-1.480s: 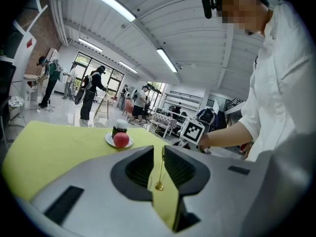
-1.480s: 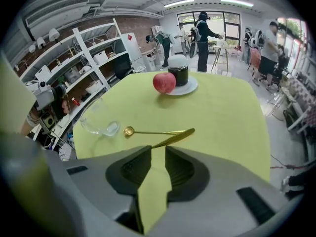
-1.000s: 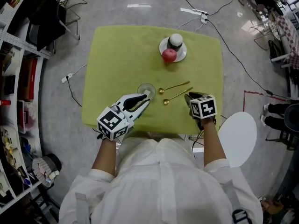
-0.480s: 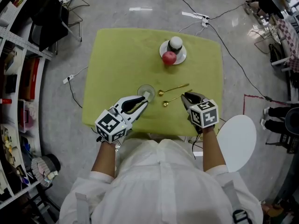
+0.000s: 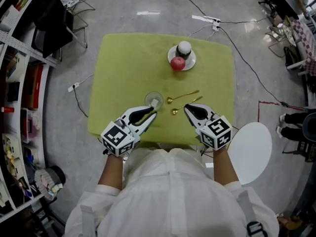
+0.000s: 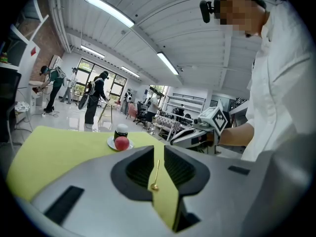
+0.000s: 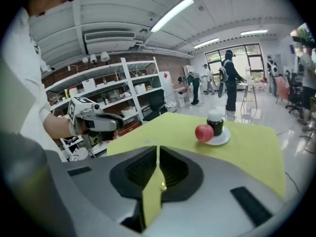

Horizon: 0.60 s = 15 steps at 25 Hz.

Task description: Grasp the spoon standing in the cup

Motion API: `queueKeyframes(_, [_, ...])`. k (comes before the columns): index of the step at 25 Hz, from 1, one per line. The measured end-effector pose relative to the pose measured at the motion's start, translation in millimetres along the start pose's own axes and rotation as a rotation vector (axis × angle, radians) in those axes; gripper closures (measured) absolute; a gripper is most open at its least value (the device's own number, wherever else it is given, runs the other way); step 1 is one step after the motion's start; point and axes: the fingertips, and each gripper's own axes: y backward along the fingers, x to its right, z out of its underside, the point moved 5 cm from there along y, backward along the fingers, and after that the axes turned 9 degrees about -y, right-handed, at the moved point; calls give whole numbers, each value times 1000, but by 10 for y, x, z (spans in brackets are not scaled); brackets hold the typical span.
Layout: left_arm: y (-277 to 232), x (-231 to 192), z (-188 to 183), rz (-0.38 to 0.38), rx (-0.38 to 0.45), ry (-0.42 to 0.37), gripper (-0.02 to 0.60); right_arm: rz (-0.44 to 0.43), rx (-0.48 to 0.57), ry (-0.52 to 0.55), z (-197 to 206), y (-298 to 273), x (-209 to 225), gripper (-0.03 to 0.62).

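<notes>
A clear glass cup [image 5: 154, 99] stands on the green table [image 5: 123, 68] with a small pale thing in it. No spoon stands in it. Two gold spoons lie flat to its right, the upper spoon [image 5: 183, 95] and the lower spoon [image 5: 180, 108]. My right gripper [image 5: 187, 107] [image 7: 158, 152] hovers over the lower spoon's handle. Its jaws are closing to a thin slit, and a gold bit of spoon [image 7: 162, 185] shows through the gap, not pressed. My left gripper [image 5: 152, 114] [image 6: 158, 151] sits just below the cup with a narrow gap, through which a spoon [image 6: 156, 174] on the cloth shows.
A white plate [image 5: 192, 60] at the table's far side carries a red apple [image 5: 177, 63] and a dark jar with a white lid [image 5: 183, 48]. Shelves line the left of the room. A white round stool [image 5: 252, 144] stands at the right, and cables cross the floor.
My right gripper has swung left and back toward me, its tips now over the lower spoon, and its jaws have narrowed. The left gripper has barely shifted.
</notes>
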Motion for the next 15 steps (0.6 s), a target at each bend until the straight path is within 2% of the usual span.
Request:
queueKeyframes(3, [0,30,-10,9,3,-4,518,-81,51,25,-16,47,-158,576])
queueKeyframes(6, [1,53,-15,15,6,-6,520,-126,79,60,-15,81,-261,579])
queueKeyframes(15, [-43,87,-35,35,7,-27,534,-198,169,113,-131,153,-430,585])
